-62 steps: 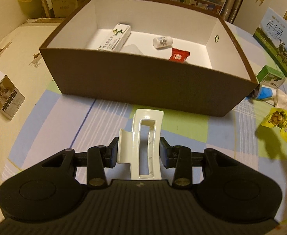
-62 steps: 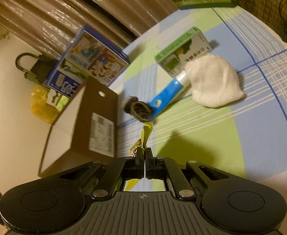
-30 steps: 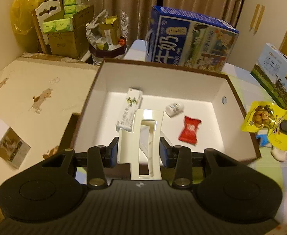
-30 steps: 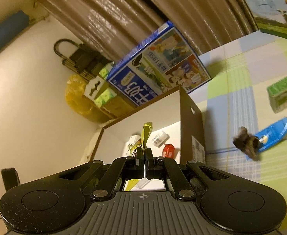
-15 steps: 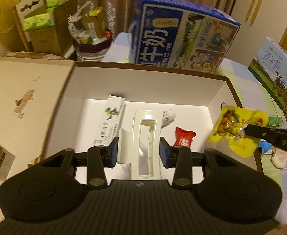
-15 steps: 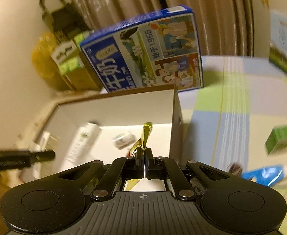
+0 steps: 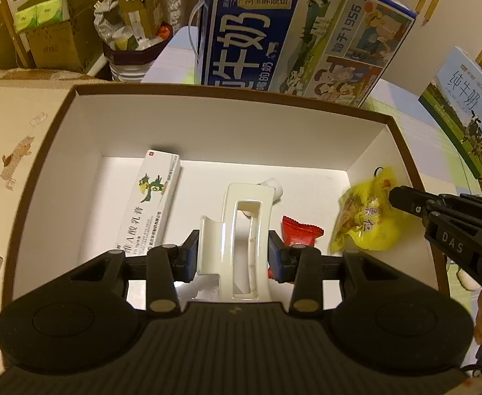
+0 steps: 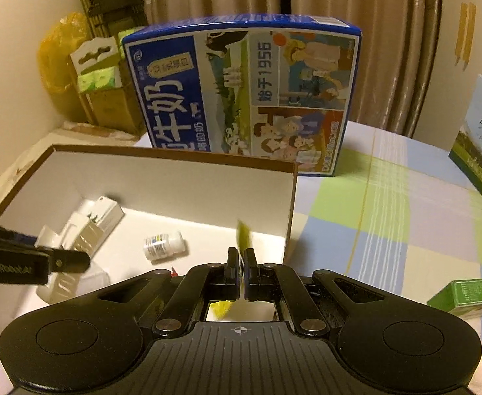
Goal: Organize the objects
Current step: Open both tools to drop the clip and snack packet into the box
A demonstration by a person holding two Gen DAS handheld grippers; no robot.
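Both tools were over the open brown box (image 7: 402,151), each carrying one item.

Left tool (image 7: 233,254): jaws clamped on the sides of a white plastic hair claw clip (image 7: 241,230), held above the box floor, pointing forward between the fingers. Not yet let go.

Right tool (image 8: 241,275): jaws almost together, with the thin edge of a yellow snack packet (image 7: 367,217) between them. In the left wrist view the packet hung from the tool's tip inside the box, near the right wall. Whether it touched the floor could not be told.

Already lying in the box: a white ointment carton (image 7: 150,210) ahead and left of the left tool, a small white bottle (image 8: 163,245) on its side just beyond the clip, and a red wrapped candy (image 7: 298,232) just right of the clip. Something clear or white lay under the left tool; it could not be identified.

Left outside: a green carton (image 8: 468,296) on the checked cloth, right of the right tool. A blue milk case (image 8: 241,95) stood behind the box, probably not part of the sorting.

Judgement: well along. Three items were stowed and two were over the box awaiting release; at least the green carton was still to be fetched.
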